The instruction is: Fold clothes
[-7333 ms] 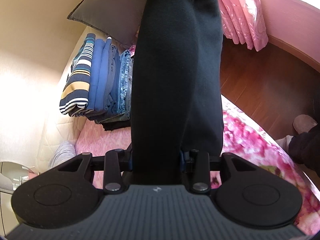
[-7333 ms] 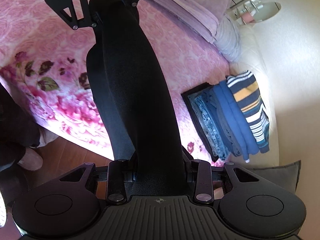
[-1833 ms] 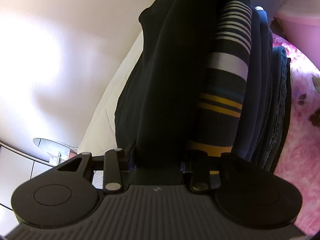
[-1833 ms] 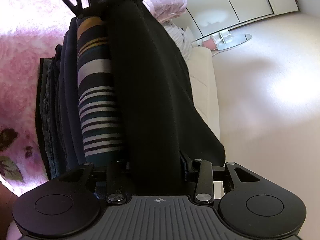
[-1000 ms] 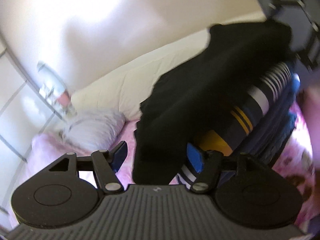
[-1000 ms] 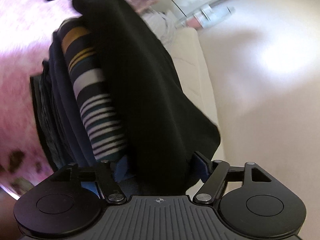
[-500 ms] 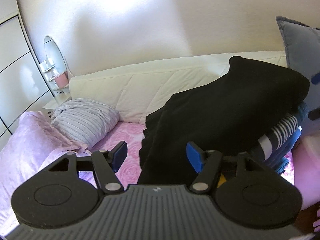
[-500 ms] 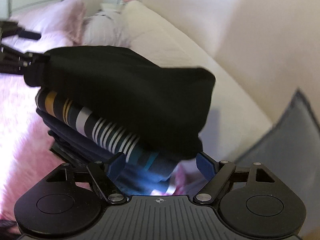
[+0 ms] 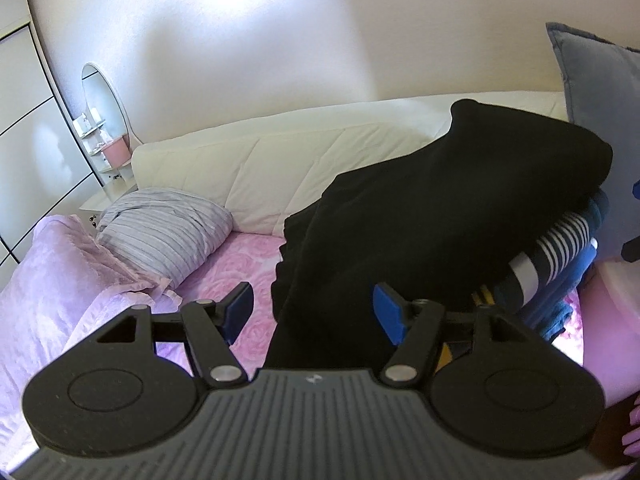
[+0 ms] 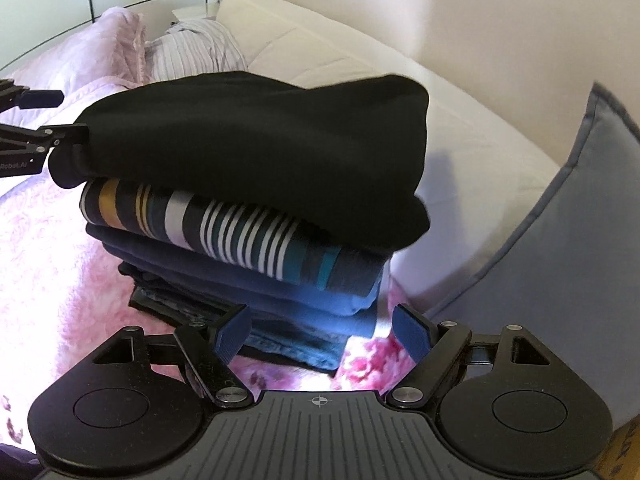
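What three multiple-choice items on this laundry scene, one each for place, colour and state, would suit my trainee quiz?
1. Where does the black garment lie?
A. atop the folded pile
B. on the floor
C. inside a drawer

2. What lies directly beneath it?
A. red towel
B. striped garment
C. green jacket

3. How are both hand-held grippers?
A. shut on cloth
B. open
C. out of view

Answers:
1 A, the black garment tops the folded pile.
2 B, the striped garment touches it underneath.
3 B, left hand-held gripper and right hand-held gripper gape, holding nothing.

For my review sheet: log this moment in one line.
stage: release | black garment: atop folded stack | left gripper: open | right gripper: open
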A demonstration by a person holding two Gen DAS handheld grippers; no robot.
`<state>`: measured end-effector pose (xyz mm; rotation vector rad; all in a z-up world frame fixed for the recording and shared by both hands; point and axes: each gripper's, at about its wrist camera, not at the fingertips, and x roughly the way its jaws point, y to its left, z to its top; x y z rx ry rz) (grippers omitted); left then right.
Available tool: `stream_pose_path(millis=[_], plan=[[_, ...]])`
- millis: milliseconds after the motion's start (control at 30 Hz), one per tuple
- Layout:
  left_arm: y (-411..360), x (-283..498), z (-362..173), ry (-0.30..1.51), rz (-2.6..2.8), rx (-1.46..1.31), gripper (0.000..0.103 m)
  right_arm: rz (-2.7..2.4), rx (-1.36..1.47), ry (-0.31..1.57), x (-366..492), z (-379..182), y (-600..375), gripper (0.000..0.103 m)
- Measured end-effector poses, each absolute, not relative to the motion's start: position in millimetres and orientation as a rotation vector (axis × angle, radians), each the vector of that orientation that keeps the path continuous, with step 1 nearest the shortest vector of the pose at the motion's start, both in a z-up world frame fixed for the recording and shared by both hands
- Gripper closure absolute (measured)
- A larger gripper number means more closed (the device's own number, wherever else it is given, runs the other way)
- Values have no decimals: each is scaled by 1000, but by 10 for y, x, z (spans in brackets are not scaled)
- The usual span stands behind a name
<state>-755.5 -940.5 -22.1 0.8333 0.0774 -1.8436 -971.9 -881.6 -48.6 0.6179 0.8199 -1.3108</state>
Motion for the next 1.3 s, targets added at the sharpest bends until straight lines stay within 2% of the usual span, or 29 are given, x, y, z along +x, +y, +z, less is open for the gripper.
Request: stream_pose_path(millis=[267, 467, 533, 633, 767, 1000, 1300], plan=[[-9391, -7468, -226, 98, -1831, 835, 40, -1295, 738, 719, -9780, -472, -8716, 22], [-9555, -7436, -144, 134, -1801, 784, 40, -1270, 570, 435, -9859, 53, -8721, 22], [-9633, -7447, -141, 149, -1789, 782, 40, -1278, 518, 409, -9895, 148, -8865, 23], [-9745, -7479, -250, 184, -1768, 819, 41, -1290, 542, 401, -10020, 68, -9200, 23], [-9678, -7468, -406, 219, -1747, 854, 44, -1241, 592, 465, -10147, -261, -9389, 35], [-9479, -7428, -629, 256, -1724, 889, 44, -1199, 567, 531, -10174, -507, -9130, 35], [-9527, -7458, -502, 230, -1702, 891, 44, -1203, 506, 524, -10154, -311, -9150, 32]])
